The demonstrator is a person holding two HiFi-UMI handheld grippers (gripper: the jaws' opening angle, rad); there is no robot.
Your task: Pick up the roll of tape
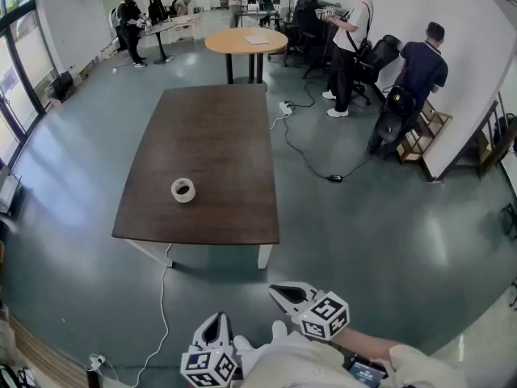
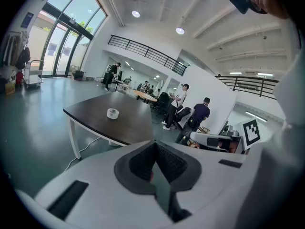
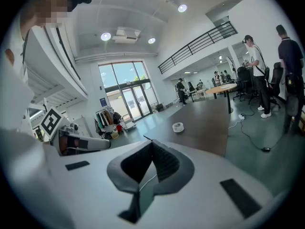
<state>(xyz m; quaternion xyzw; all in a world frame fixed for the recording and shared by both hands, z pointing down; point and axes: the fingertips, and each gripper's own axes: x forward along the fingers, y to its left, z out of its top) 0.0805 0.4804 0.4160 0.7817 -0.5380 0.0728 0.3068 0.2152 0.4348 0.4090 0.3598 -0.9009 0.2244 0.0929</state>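
Observation:
A white roll of tape (image 1: 183,190) lies flat on the dark brown table (image 1: 218,128), near its front left corner. The roll also shows small in the left gripper view (image 2: 112,113) and in the right gripper view (image 3: 177,127). Both grippers are held close to my body, well short of the table's near edge. My left gripper (image 1: 216,318) is shut with nothing in it; its pads (image 2: 164,161) meet. My right gripper (image 1: 276,289) sits just to its right, also shut and empty, its pads (image 3: 164,163) touching at the tip.
A round wooden table (image 1: 246,40) stands beyond the dark one. Two people (image 1: 351,43) (image 1: 418,75) stand by chairs at the right wall. A black cable (image 1: 311,162) runs over the floor right of the table; a white cable (image 1: 161,309) trails from under its near edge.

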